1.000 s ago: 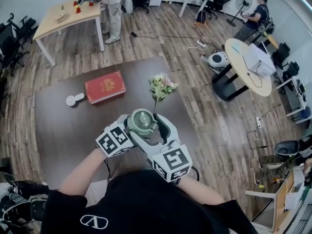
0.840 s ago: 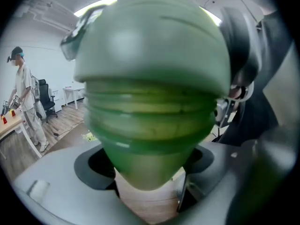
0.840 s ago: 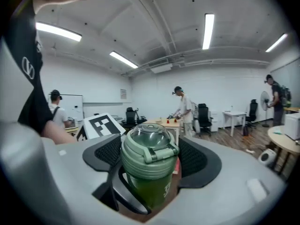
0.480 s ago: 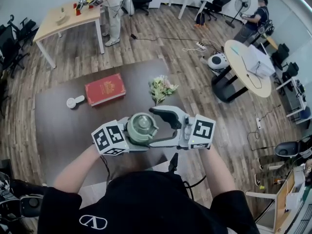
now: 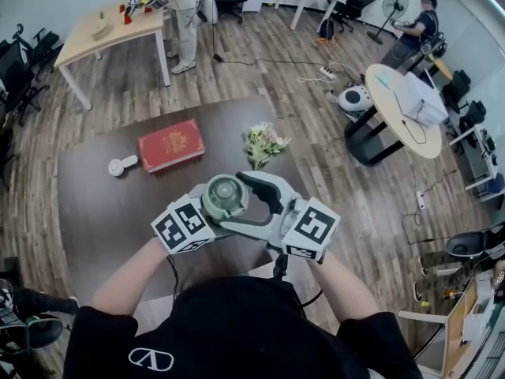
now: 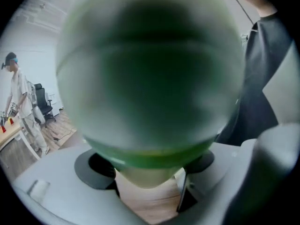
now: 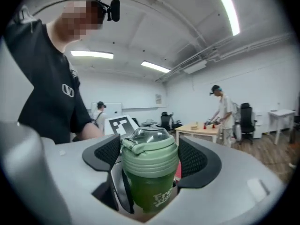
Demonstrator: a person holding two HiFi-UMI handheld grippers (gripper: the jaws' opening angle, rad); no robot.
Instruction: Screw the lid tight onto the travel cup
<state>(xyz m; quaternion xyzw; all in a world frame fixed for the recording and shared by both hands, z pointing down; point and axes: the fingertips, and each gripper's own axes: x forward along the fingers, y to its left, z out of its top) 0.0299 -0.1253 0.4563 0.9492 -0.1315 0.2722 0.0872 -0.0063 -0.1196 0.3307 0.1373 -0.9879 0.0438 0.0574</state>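
Observation:
I hold a green travel cup (image 5: pixel 225 198) above the dark table (image 5: pixel 102 212), close to my chest. My left gripper (image 5: pixel 211 208) is shut on the cup's body, which fills the left gripper view as a green blur (image 6: pixel 150 78) over the left gripper (image 6: pixel 152 168). My right gripper (image 5: pixel 234 200) reaches in from the right. In the right gripper view the ribbed green lid (image 7: pixel 150 150) with its clear dome sits between the pads (image 7: pixel 190 157). The right gripper (image 7: pixel 150 159) has just been closing its jaws, and they now press on the lid's sides.
On the table lie a red book (image 5: pixel 170 143), a small bunch of flowers (image 5: pixel 263 142) and a white round object (image 5: pixel 120 163). Beyond it stand a wooden table (image 5: pixel 110 26) with a person, a round table (image 5: pixel 398 101) and office chairs.
The right gripper's marker cube swung from below the cup up to its right, then dropped back a little. The cup stayed in the left gripper and rose slightly.

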